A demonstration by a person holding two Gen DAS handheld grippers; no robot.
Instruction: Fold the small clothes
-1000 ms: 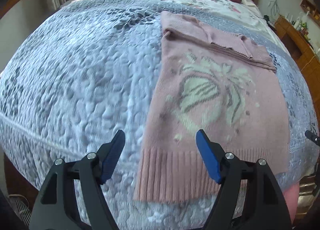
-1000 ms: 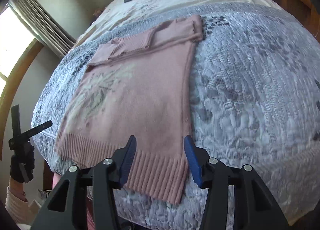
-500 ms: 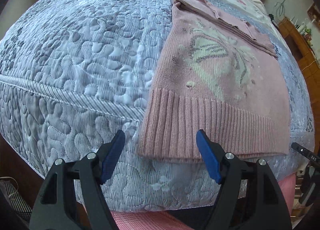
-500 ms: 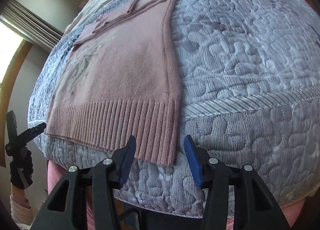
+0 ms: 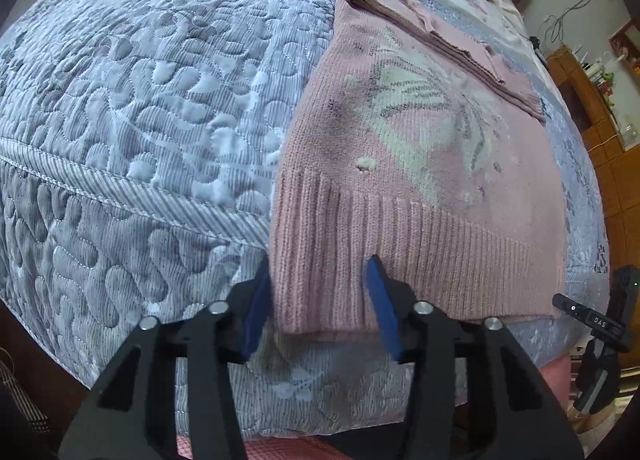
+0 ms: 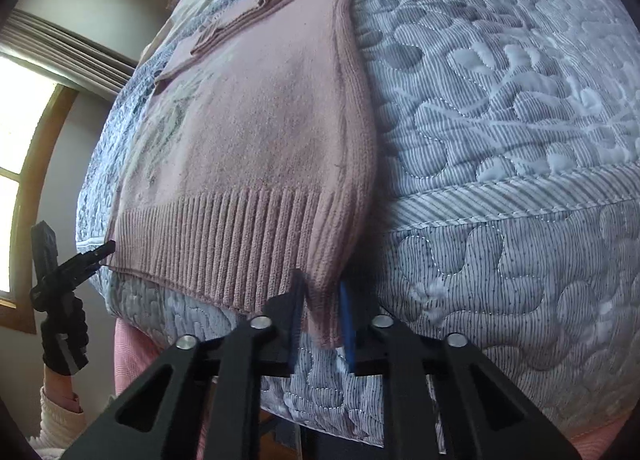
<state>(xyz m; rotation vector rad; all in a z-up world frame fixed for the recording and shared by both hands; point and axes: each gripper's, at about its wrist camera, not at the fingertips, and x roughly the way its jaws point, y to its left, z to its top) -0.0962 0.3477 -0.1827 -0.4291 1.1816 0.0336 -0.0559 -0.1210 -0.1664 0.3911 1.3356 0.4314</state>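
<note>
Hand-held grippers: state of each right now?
Left hand-held gripper: open, fingers straddling the pink sweater's hem corner.
Right hand-held gripper: nearly closed around the opposite hem corner; firm grip cannot be told.

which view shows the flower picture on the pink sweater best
The left wrist view: the pale flower picture faces the camera across the sweater. In the right wrist view it is only a faint, foreshortened patch near the sweater's far edge.
</note>
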